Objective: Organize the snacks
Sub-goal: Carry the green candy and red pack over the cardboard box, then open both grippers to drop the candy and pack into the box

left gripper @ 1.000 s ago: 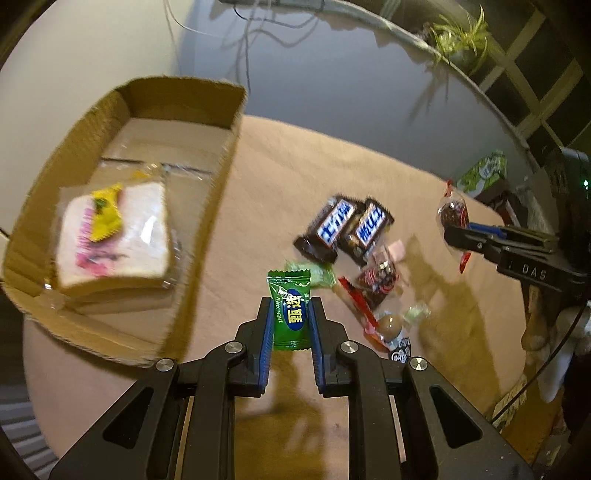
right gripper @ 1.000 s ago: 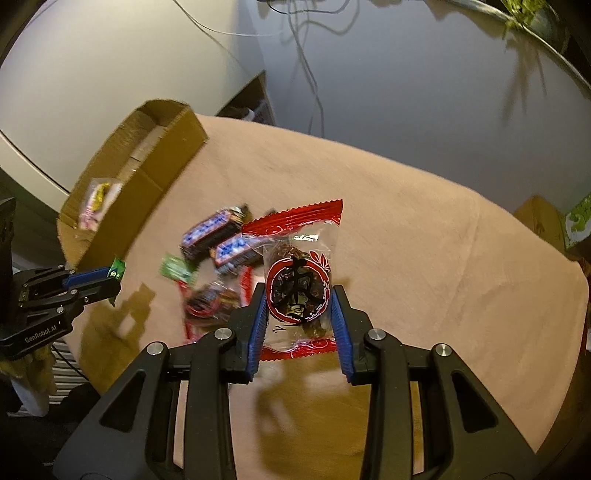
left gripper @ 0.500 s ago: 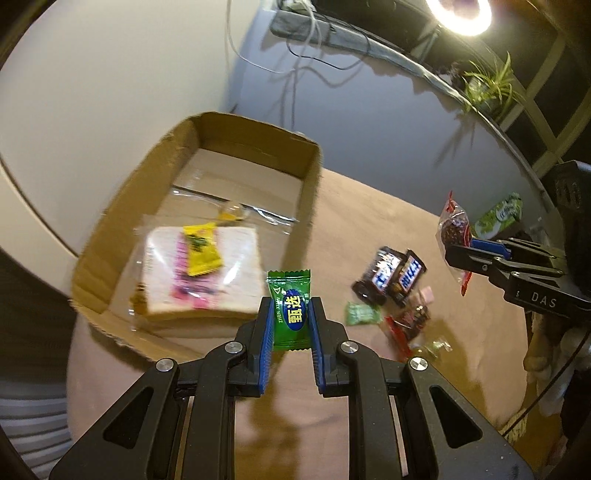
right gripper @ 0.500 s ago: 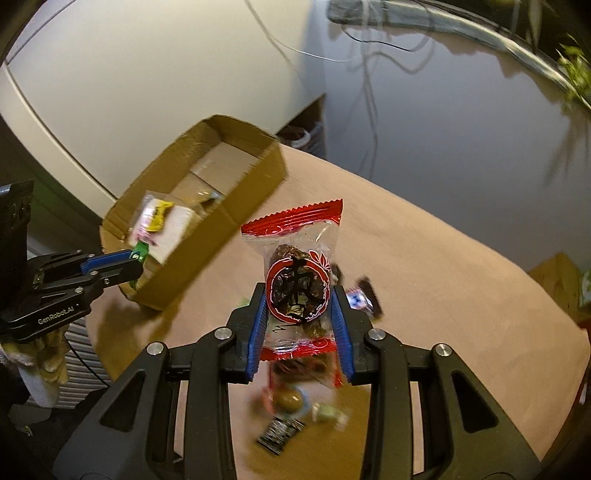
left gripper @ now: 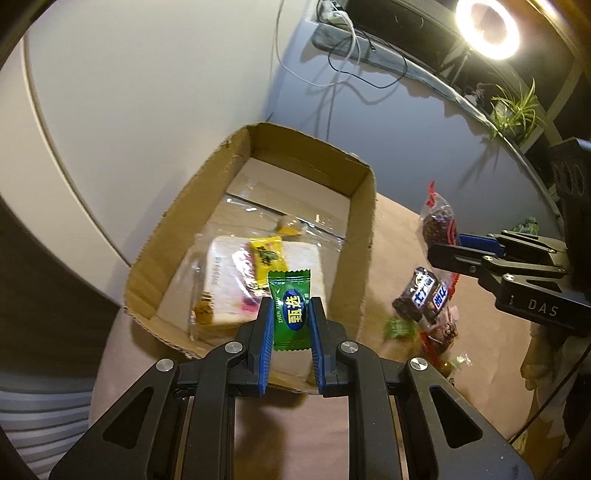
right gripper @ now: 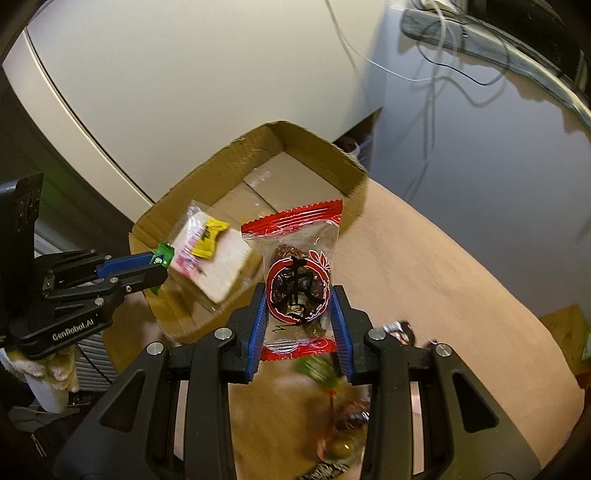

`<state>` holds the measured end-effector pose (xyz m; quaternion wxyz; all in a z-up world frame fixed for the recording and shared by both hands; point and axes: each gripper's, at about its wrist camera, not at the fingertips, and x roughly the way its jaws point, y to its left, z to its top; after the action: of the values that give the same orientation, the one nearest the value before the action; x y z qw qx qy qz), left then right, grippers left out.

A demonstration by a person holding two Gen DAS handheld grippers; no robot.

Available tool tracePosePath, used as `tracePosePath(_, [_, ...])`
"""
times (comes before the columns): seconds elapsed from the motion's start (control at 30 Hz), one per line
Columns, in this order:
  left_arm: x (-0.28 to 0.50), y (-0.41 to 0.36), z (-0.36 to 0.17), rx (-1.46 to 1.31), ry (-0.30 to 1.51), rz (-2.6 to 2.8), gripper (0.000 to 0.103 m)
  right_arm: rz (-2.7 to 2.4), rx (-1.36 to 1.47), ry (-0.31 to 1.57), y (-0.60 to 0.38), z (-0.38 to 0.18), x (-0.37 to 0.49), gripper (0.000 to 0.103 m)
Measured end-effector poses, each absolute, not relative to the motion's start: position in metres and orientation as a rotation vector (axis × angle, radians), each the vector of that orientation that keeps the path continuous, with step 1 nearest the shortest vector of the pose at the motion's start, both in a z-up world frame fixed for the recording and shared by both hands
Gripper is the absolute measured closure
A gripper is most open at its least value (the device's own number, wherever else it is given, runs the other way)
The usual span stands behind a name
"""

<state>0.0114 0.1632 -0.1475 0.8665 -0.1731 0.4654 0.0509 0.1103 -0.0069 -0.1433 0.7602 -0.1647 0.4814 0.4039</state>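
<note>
Left gripper point(left gripper: 291, 314) and right gripper point(right gripper: 298, 301) (both angled downward), jaws clamped.

A: Light source? A lit ring lamp point(left gripper: 487, 26) at the upper right of the left wrist view, blown out to glare at its centre; the room around it is dim and warm-toned.

B: Shadows? Cables point(right gripper: 436, 74) cast soft, doubled shadows on the wall.

A: Sharpness? Each claw and its packet are crisp; the loose snacks point(right gripper: 341, 424) low in the right wrist view smear with motion blur.

B: Distortion? Fisheye bending curves straight edges, and black vignetting fills the corners.
</note>
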Motion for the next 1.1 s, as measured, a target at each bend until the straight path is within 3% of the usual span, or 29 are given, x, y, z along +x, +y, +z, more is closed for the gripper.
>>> tracePosePath(0.8, [0.019, 0.183, -0.151, -0.384, 0.970, 0.135, 0.086, 0.940, -0.432, 1.075, 0.070, -0.164, 0.121, 0.068])
tracePosePath(0.93, [0.021, 0.183, -0.151, -0.382, 0.973, 0.135, 0.080, 0.944, -0.440, 1.068, 0.073, -0.164, 0.120, 0.068])
tracePosePath(1.0, [0.022, 0.183, -0.151, -0.378, 0.972, 0.137, 0.067, 0.939, -0.443, 1.061, 0.073, -0.163, 0.121, 0.064])
tracePosePath(1.07, [0.022, 0.183, -0.150, -0.374, 0.969, 0.141, 0.060, 0.928, -0.443, 1.050, 0.073, -0.162, 0.121, 0.045])
tracePosePath(1.1, [0.022, 0.182, -0.150, -0.373, 0.968, 0.143, 0.058, 0.927, -0.440, 1.043, 0.072, -0.160, 0.121, 0.041])
